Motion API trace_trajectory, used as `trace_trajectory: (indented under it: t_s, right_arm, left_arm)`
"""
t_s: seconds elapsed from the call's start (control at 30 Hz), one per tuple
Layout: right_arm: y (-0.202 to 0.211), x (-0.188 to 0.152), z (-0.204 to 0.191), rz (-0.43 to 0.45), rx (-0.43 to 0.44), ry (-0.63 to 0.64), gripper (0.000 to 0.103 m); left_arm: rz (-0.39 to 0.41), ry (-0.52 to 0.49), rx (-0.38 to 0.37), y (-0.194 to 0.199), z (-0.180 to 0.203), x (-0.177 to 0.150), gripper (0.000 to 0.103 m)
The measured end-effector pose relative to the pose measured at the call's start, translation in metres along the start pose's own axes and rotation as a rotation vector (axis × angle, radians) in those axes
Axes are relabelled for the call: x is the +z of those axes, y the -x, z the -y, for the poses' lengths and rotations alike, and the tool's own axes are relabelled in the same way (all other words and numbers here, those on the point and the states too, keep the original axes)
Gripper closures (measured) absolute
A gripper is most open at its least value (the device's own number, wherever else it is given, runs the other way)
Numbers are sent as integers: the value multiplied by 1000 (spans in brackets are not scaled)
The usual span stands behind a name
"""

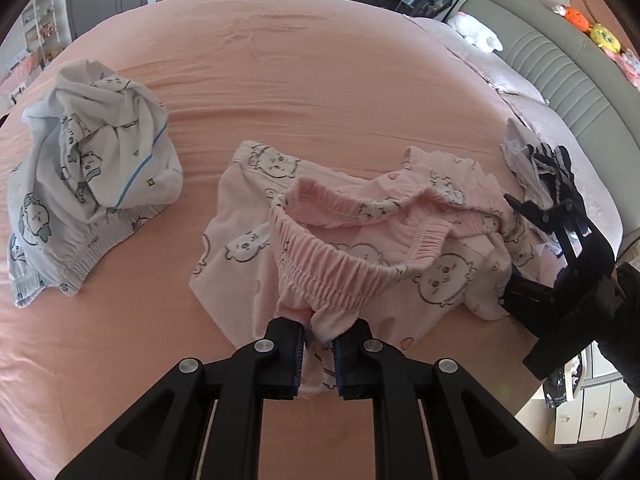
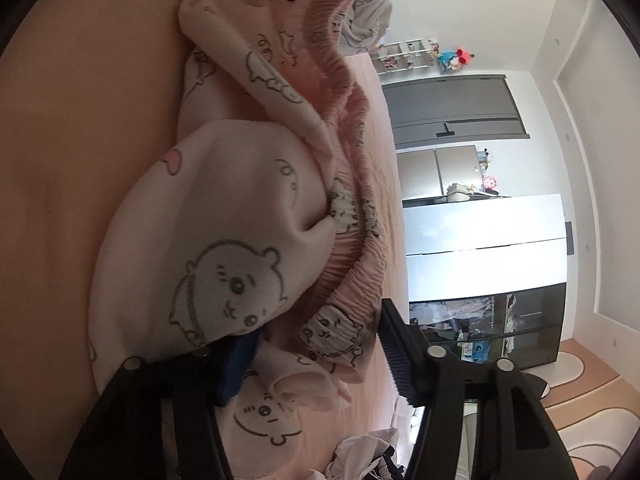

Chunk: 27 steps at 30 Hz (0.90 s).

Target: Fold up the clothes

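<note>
Pink pyjama trousers (image 1: pixel 360 248) with a cartoon print and a ribbed elastic waistband lie crumpled in the middle of the bed. At the bottom of the left wrist view my left gripper (image 1: pixel 319 336) is nearly closed, and a fold of the pink cloth is pinched between its pads. My right gripper (image 1: pixel 548 208) reaches in at the trousers' right end. In the right wrist view the right gripper (image 2: pixel 320 332) stands half apart around the waistband edge of the trousers (image 2: pixel 224 220). The left pad lies under cloth, and the right finger (image 2: pixel 400 360) stands just clear of it.
A crumpled white and blue printed garment (image 1: pixel 92 168) lies on the pink sheet (image 1: pixel 320 80) to the left. A small white and dark garment (image 1: pixel 528 160) sits by the bed's right edge. Grey headboard (image 1: pixel 560 68) and plush toys (image 1: pixel 600 32) lie beyond. Cabinets (image 2: pixel 480 240) line the wall.
</note>
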State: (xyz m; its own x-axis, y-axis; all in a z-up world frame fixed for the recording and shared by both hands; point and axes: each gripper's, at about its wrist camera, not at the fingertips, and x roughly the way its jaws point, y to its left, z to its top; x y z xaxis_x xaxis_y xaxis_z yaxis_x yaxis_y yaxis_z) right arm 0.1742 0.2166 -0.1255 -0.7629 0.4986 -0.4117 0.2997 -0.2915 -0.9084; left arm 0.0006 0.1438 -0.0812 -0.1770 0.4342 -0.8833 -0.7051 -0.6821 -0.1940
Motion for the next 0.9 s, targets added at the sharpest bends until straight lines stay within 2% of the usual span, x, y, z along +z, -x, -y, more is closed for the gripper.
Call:
trace_trajectory:
  t_s: [0.07, 0.1, 0.13, 0.33, 0.47, 0.57, 0.63, 0.7, 0.8, 0.9]
  right_arm:
    - [0, -2, -1, -1, 5, 8, 57]
    - [0, -3, -2, -1, 7, 12, 57]
    - [-1, -3, -1, -3, 12, 14, 57]
    - [8, -9, 7, -5, 80, 54, 57]
    - [15, -12, 22, 0, 118, 49, 57]
    - [20, -12, 33, 5, 154, 3, 57]
    - [21, -12, 40, 12, 173, -23, 57]
    - [17, -13, 44, 1, 208, -66, 60]
    - [5, -15, 49, -30, 264, -131, 60]
    - [-5, -16, 47, -61, 264, -140, 60]
  left_arm:
    - [3, -6, 15, 4, -6, 1, 67]
    - [5, -9, 22, 6, -9, 1, 44]
    - [9, -16, 31, 8, -11, 2, 32]
    - [42, -107, 72, 19, -20, 12, 32]
    - [-14, -201, -80, 8, -20, 19, 32]
    - [-71, -226, -248, -7, -21, 22, 32]
    - [-107, -205, -288, -22, -24, 23, 32]
    - [-128, -148, -283, -35, -31, 23, 32]
    - [-106, -30, -315, -38, -45, 23, 32]
    - [-60, 34, -321, -29, -55, 23, 32]
